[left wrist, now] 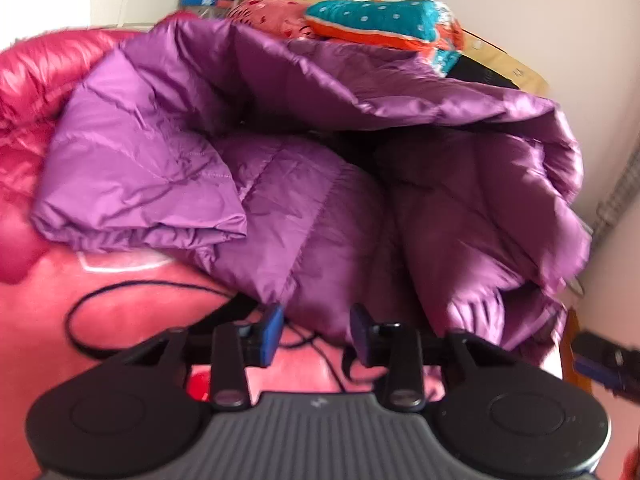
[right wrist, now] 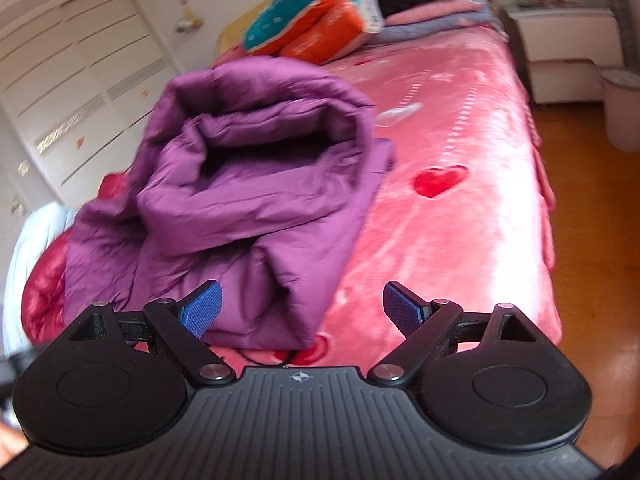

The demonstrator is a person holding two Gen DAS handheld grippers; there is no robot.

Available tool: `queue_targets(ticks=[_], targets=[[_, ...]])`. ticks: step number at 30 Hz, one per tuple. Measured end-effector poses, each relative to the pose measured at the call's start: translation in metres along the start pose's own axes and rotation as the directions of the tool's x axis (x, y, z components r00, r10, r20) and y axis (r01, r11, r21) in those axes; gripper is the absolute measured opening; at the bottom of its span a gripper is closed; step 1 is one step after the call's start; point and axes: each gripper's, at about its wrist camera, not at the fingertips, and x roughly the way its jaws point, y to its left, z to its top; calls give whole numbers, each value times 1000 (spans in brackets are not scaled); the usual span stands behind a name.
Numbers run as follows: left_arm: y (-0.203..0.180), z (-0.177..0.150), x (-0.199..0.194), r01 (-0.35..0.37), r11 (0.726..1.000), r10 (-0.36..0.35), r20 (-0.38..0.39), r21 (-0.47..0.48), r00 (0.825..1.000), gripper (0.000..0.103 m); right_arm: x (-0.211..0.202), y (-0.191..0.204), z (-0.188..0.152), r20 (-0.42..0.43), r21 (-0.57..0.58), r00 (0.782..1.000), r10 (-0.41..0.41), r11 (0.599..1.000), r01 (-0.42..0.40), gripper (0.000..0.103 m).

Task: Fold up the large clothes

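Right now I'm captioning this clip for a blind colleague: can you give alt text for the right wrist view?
A purple padded jacket lies loosely folded in a bulky heap on a pink bedspread with red hearts. The right gripper is open in the foreground, blue pads apart, near the jacket's closest edge and gripping nothing. Bright folded bedding is stacked at the bed's far end.

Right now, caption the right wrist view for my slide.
Open right gripper hovers before the folded purple jacket on the pink bedspread.

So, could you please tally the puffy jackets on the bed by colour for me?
Purple jacket: 1
Red jacket: 1
Total: 2, both lying on the pink bedspread.
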Motion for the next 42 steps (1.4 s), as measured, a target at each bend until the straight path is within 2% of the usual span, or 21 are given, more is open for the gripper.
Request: queue_targets(ticks=[4, 9, 10, 13, 15, 17, 21, 27, 28, 29, 30, 31, 32, 33, 34, 36, 39, 42], targets=[[7, 7, 30, 13, 997, -16, -34, -80, 999, 50, 12, 22, -3, -6, -89, 999, 32, 996, -32, 103], [12, 14, 39, 69, 990, -72, -14, -121, 997, 77, 30, 47, -2, -14, -141, 992, 123, 982, -124, 103], [11, 14, 39, 72, 990, -75, -17, -124, 997, 78, 34, 51, -2, -15, -137, 990, 143, 980, -143, 103], [4, 12, 24, 32, 996, -33, -10, -87, 999, 80, 43, 57, 3, 7, -117, 983, 184, 976, -182, 103], [3, 13, 12, -11, 998, 14, 38, -65, 999, 93, 43, 63, 5, 42, -134, 983, 180, 976, -173, 103], [10, 14, 12, -29, 995, 34, 55, -92, 998, 93, 45, 67, 6, 65, -149, 982, 177, 975, -166, 103], [23, 15, 30, -41, 985, 47, 33, -167, 998, 93, 56, 70, 11, 92, -126, 974, 207, 973, -195, 103], [12, 29, 50, -43, 982, 56, 68, -185, 996, 94, 75, 66, 18, 108, -97, 977, 182, 980, -172, 103], [11, 33, 54, -40, 980, 55, 71, -194, 996, 93, 77, 66, 19, 113, -99, 977, 179, 981, -168, 103], [10, 38, 57, -31, 980, 47, 76, -198, 996, 86, 77, 65, 20, 116, -102, 977, 177, 981, -165, 103], [11, 43, 60, -27, 979, 44, 76, -203, 996, 74, 80, 65, 21, 113, -108, 979, 167, 982, -155, 103], [10, 44, 63, -30, 978, 45, 70, -207, 997, 69, 82, 65, 22, 113, -114, 981, 160, 983, -147, 103], [8, 46, 62, -28, 978, 43, 69, -206, 997, 56, 83, 65, 22, 115, -119, 982, 150, 983, -137, 101], [5, 48, 61, -20, 981, 35, 73, -194, 997, 38, 85, 65, 23, 116, -123, 984, 137, 985, -123, 90], [2, 49, 59, -9, 985, 23, 79, -174, 997, 32, 86, 64, 21, 115, -126, 985, 130, 985, -115, 86], [-8, 52, 51, -7, 993, 19, 99, -119, 995, 17, 86, 60, 24, 118, -116, 984, 130, 986, -116, 65], [-20, 56, 34, 9, 998, 0, 131, -69, 991, 10, 80, 56, 32, 134, -104, 984, 114, 990, -101, 48], [-35, 60, 6, 51, 999, -49, 169, -8, 984, 8, 64, 46, 38, 160, -79, 983, 95, 993, -83, 41]])
